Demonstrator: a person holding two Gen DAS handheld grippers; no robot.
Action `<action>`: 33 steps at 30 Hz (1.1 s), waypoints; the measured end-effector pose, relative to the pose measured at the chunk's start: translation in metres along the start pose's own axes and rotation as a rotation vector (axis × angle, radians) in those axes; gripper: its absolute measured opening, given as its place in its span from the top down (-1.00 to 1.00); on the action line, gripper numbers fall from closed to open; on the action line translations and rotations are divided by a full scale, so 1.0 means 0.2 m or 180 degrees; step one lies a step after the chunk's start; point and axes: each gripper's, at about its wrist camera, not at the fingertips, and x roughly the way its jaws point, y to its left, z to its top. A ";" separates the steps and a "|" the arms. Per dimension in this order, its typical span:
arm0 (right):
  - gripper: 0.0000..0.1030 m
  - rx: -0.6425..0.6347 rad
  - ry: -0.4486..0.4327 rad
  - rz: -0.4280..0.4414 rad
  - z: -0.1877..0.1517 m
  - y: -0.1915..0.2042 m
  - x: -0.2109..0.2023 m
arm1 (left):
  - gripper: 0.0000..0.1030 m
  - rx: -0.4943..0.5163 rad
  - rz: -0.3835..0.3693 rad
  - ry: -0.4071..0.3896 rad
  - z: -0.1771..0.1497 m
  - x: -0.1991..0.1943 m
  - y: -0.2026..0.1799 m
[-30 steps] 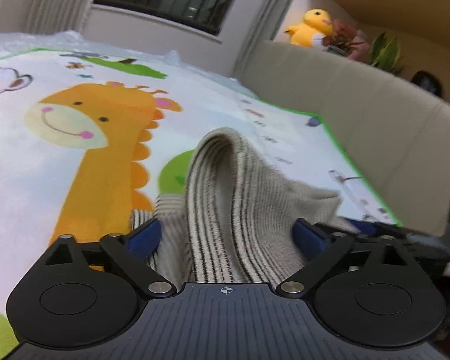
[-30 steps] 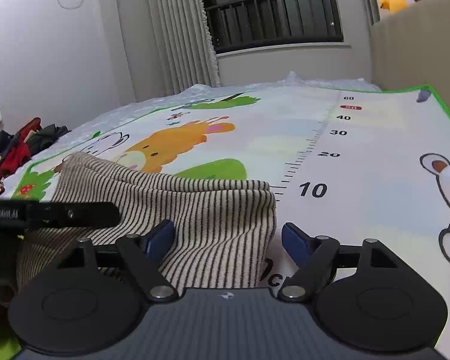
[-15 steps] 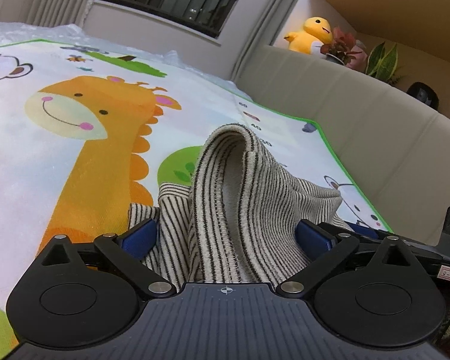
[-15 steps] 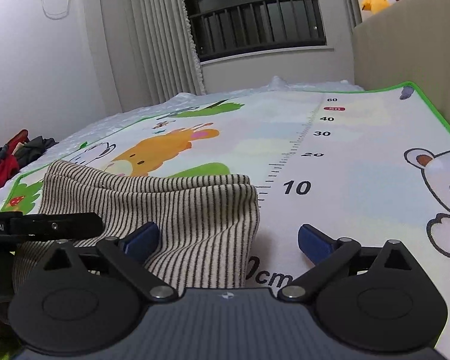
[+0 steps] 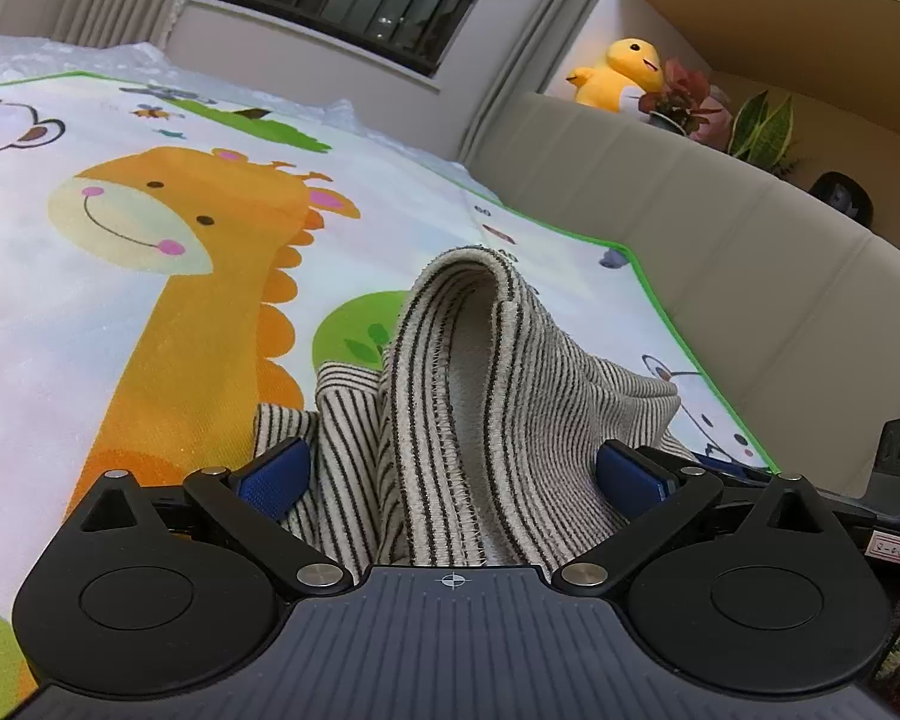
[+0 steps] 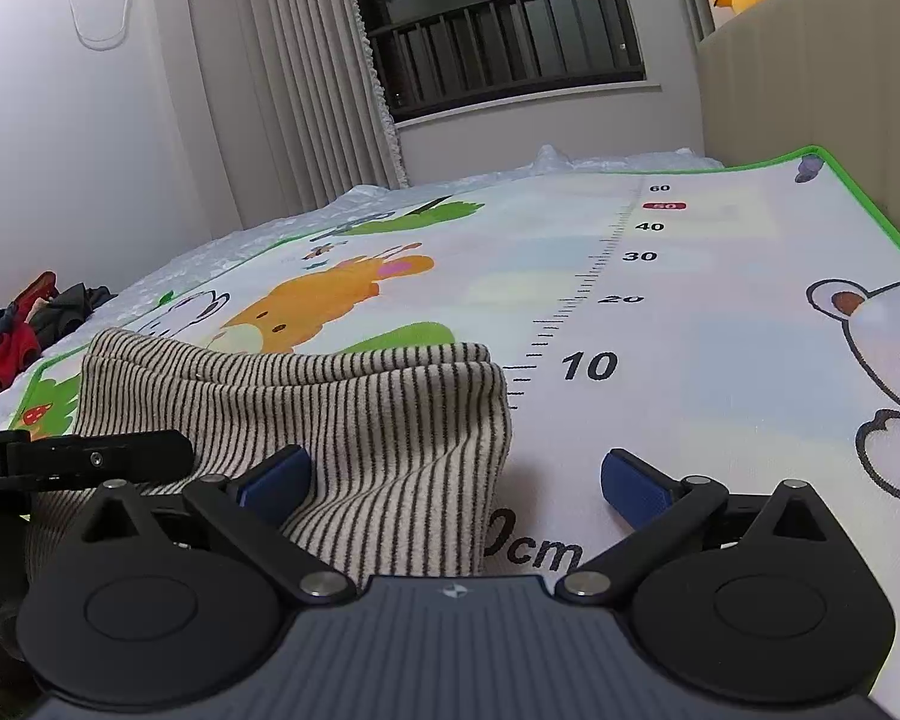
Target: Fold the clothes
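A beige jumper with thin dark stripes [image 5: 510, 372] lies bunched on the cartoon play mat [image 5: 150, 312]. One fold stands up in a loop between the fingers of my left gripper [image 5: 453, 474], whose blue pads sit wide apart without squeezing it. In the right wrist view the jumper [image 6: 330, 402] reaches from the left to about midway between the fingers of my right gripper [image 6: 456, 480]. That gripper's jaws are opening; the right pad stands clear of the cloth over bare mat [image 6: 720, 312]. The left gripper's black finger [image 6: 102, 456] shows at the left edge.
A beige padded headboard [image 5: 720, 252] runs along the mat's right side, with a yellow plush duck [image 5: 618, 72] and plants on the ledge above. More clothes [image 6: 24, 324] are piled at the far left. A curtain and a barred window stand behind.
My right gripper's jaws have spread wider, and its right pad has drawn away from the jumper's edge. The left gripper stays wide around the upright fold.
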 end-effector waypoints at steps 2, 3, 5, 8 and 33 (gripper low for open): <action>-0.99 0.0014 0.0005 0.0012 0.00 0.00 0.00 | -1.00 -0.0003 -0.0004 0.0000 0.00 0.00 0.00; -0.99 0.0023 0.0009 0.0019 0.00 -0.01 0.00 | -1.00 -0.0004 -0.0005 0.0000 0.00 0.00 0.00; -0.99 0.0037 0.0014 0.0031 0.00 -0.01 0.01 | -1.00 -0.0007 -0.0007 0.0000 0.00 0.00 0.00; -0.99 0.0056 0.0027 0.0015 0.00 -0.01 0.00 | -1.00 -0.0024 -0.0018 0.0003 0.00 0.00 0.01; -0.98 0.1172 0.0570 0.0417 -0.12 0.10 -0.21 | -1.00 -0.0144 -0.0036 0.0012 0.00 0.00 0.03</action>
